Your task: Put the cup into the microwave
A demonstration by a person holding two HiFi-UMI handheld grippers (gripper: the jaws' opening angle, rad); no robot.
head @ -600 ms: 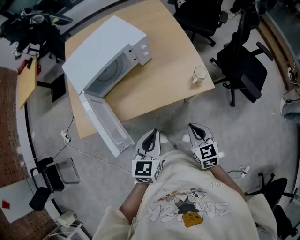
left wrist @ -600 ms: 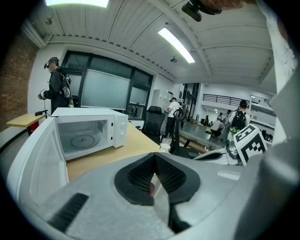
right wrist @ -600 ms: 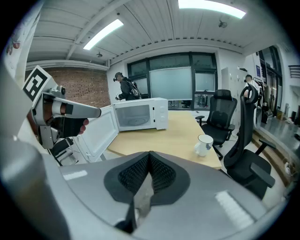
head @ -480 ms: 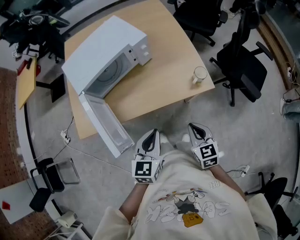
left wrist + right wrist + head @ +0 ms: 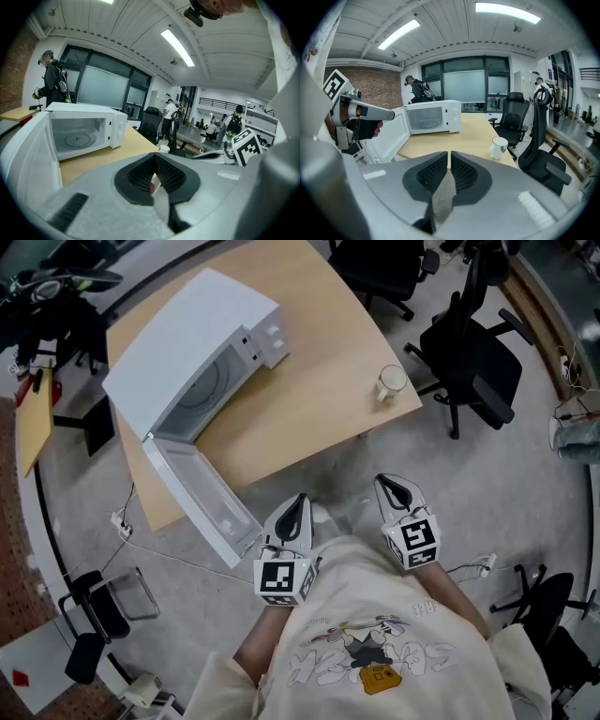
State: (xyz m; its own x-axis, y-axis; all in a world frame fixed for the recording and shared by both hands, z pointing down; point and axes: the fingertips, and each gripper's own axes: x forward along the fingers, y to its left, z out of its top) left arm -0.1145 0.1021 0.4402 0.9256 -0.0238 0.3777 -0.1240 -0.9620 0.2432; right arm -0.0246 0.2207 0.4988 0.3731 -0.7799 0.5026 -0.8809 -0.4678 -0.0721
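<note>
A white cup (image 5: 391,382) stands near the right corner of the wooden table (image 5: 309,399); it also shows as the cup (image 5: 499,145) and small as the cup (image 5: 164,148). The white microwave (image 5: 183,348) sits on the table's left part with its door (image 5: 202,501) swung open over the edge, cavity empty (image 5: 77,133). My left gripper (image 5: 294,510) and right gripper (image 5: 394,489) hang close to the body, short of the table. Both are shut with nothing between their jaws, as the left gripper (image 5: 154,154) and the right gripper (image 5: 450,153) show in their own views.
Black office chairs (image 5: 469,357) stand right of the table, beside the cup, and another chair (image 5: 380,268) behind it. Cables (image 5: 159,549) run over the grey floor under the open door. A small chair (image 5: 98,606) is at lower left. People stand far off (image 5: 51,79).
The head view has shifted, so the table, microwave and cup sit slightly higher and further left in the picture. Both grippers stay shut near the body.
</note>
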